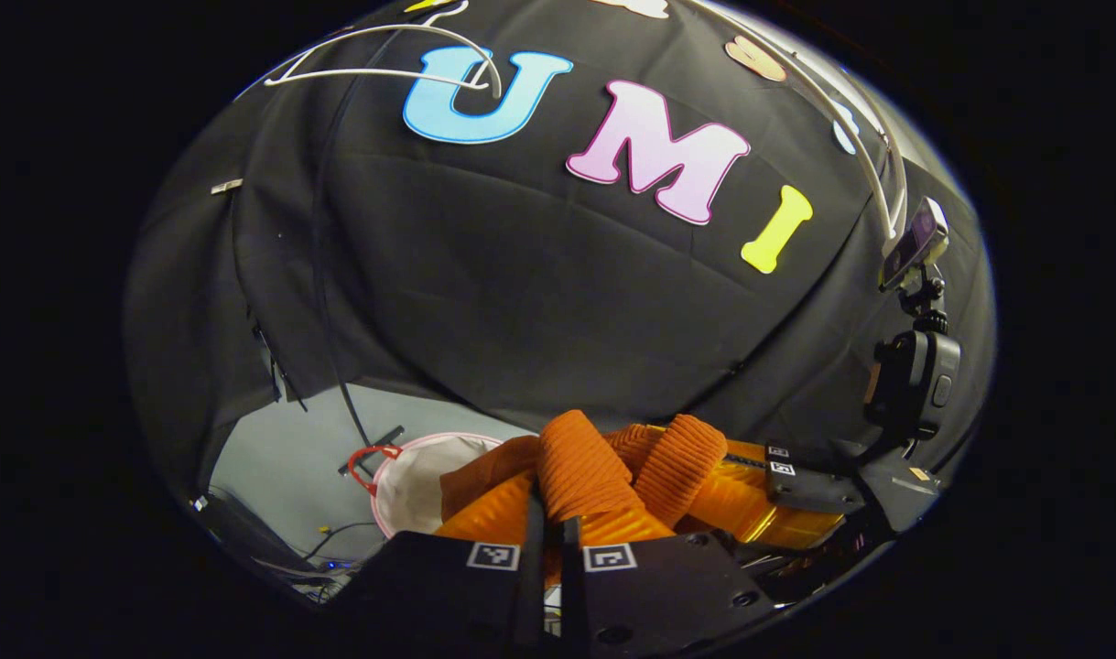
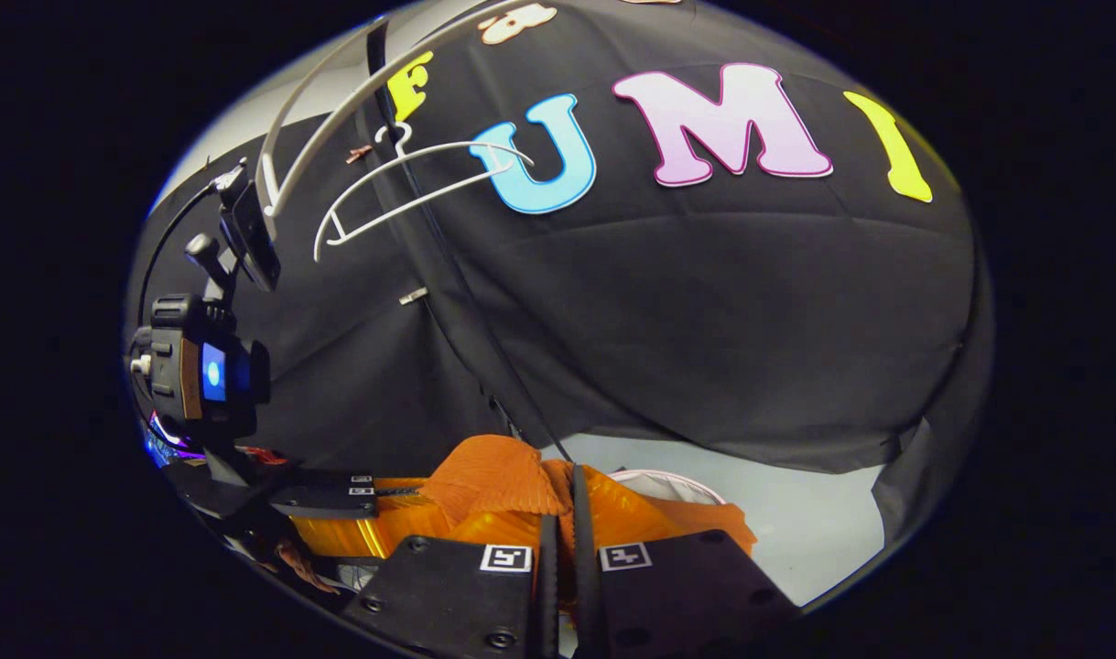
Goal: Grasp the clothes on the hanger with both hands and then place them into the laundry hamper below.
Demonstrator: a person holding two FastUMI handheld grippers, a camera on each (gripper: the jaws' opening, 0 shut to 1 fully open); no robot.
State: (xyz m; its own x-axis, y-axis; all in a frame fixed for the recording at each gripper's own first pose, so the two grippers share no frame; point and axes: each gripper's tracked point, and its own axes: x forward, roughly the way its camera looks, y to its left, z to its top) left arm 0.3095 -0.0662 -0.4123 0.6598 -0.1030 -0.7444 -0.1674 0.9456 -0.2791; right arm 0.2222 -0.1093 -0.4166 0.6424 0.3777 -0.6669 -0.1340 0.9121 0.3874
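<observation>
Orange clothes (image 1: 594, 476) hide hamper (image 1: 411, 485) w/ both tools clamped.

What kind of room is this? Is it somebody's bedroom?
Probably not a bedroom. It looks like a small booth set up for laundry practice: black cloth walls, a bare white hanger on a white rail, and a white hamper on the floor below the orange garment.

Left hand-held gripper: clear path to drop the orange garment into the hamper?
Probably yes. The left hand-held gripper is shut on the orange garment, and the hamper sits open below-left with nothing between them.
</observation>
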